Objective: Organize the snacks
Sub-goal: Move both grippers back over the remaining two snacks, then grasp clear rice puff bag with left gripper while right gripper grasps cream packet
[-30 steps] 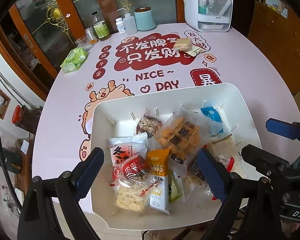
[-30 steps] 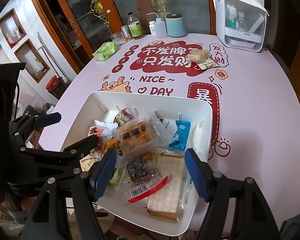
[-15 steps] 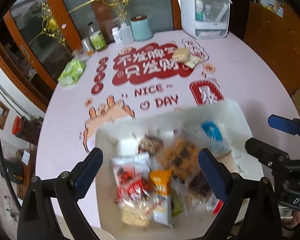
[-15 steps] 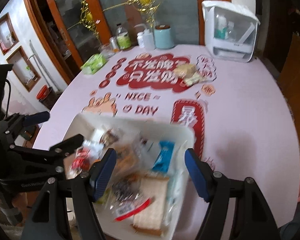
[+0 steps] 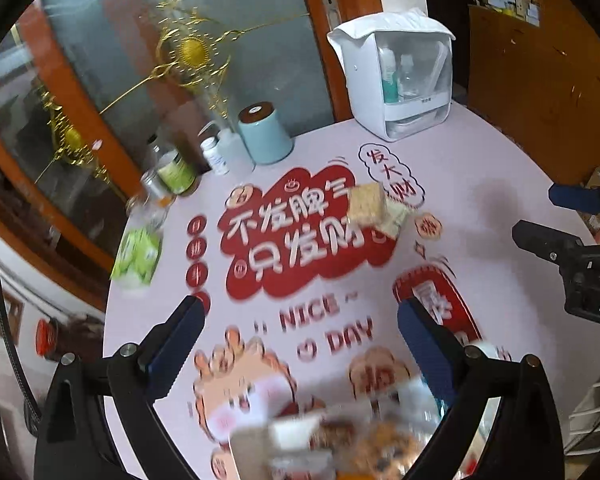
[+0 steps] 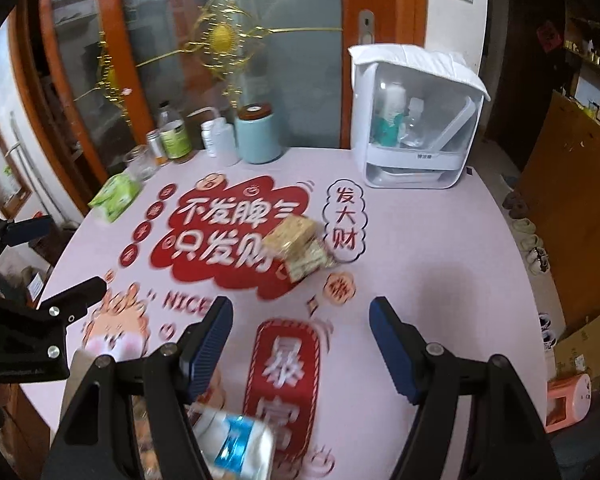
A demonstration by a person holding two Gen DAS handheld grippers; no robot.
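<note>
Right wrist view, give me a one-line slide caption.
Open right tool above the printed table, two wrapped snacks ahead, the snack tray below.

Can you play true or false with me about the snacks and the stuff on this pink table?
1. Two wrapped beige snack bars lie out on the pink printed table. True.
2. The right gripper is squeezing a snack. False: it is open with nothing between its fingers.
3. The light blue round canister stands by the bottles at the far edge. True.
4. The left gripper is shut. False: it is open and empty.
</note>
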